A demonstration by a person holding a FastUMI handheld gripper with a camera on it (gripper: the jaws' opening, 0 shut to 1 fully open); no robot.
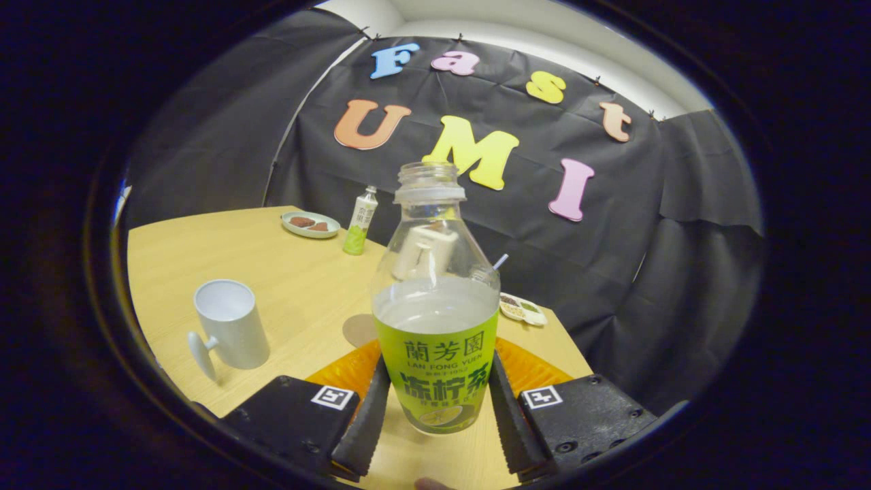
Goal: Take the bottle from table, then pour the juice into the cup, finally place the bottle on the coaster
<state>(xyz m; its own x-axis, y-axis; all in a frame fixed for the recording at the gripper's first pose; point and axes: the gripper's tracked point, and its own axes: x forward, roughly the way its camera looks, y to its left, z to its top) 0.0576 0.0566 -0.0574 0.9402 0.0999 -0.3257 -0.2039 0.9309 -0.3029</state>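
Observation:
My gripper is shut on a clear uncapped bottle with a green label, both fingers pressing its lower sides. The bottle stands upright between the fingers, pale liquid filling it to just above the label. A white mug with its handle toward me stands on the wooden table, to the left of the fingers and apart from them. A brown round coaster lies flat just left of and behind the bottle. An orange ribbed mat shows behind the bottle on both sides.
At the table's far side stand a small green-and-white bottle and a light plate with brown pieces. A small divided dish sits near the right edge. A white object shows through the bottle's neck.

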